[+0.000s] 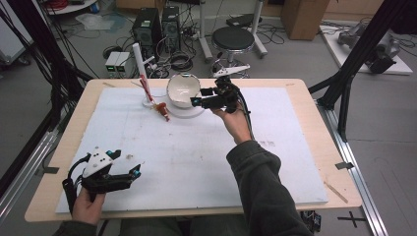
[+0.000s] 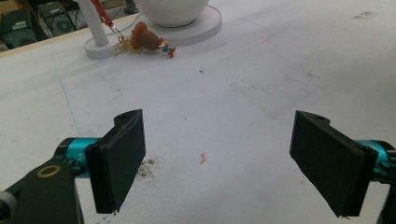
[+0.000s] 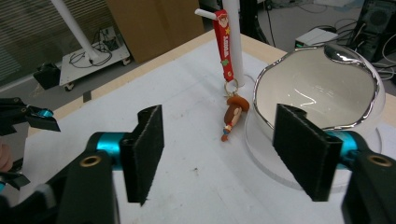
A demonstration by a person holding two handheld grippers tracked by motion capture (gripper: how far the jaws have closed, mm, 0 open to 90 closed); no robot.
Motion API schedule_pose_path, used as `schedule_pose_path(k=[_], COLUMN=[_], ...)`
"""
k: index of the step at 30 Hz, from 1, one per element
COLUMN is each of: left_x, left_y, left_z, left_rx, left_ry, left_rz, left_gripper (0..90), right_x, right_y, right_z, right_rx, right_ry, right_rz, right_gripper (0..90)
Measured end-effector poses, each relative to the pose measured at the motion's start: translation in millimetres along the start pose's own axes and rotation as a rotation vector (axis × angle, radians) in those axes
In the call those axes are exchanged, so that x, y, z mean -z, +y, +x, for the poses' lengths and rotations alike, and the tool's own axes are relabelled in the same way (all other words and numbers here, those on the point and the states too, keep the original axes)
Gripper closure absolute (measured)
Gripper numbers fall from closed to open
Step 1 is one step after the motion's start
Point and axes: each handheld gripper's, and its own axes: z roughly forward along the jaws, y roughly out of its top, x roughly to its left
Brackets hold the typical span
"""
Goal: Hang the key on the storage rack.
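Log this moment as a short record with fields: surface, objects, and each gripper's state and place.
surface: white foam board on a wooden table
bowl: glossy white bowl with silver rim, tilted on a round white disc
keychain: red strap with brown figurine, hanging from a white post, figurine resting on the board
left gripper: open, near the board's front left
right gripper: open, beside the bowl
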Motion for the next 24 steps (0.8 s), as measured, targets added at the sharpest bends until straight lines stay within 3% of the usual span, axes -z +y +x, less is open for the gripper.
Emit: schedule_pose_path(k=[24], left_x=[1.1], left_y=[0.0], left_z=[-0.2], left_rx=[0.004], left_ry=[0.003], left_rz=[-0.002], left_gripper=[18.7], right_x=[25.1], right_y=[-21.5], right_z=[5.7], right_rx=[-0.006], right_ry=[-0.017], right_rz=[-0.012], right_gripper=[17.0])
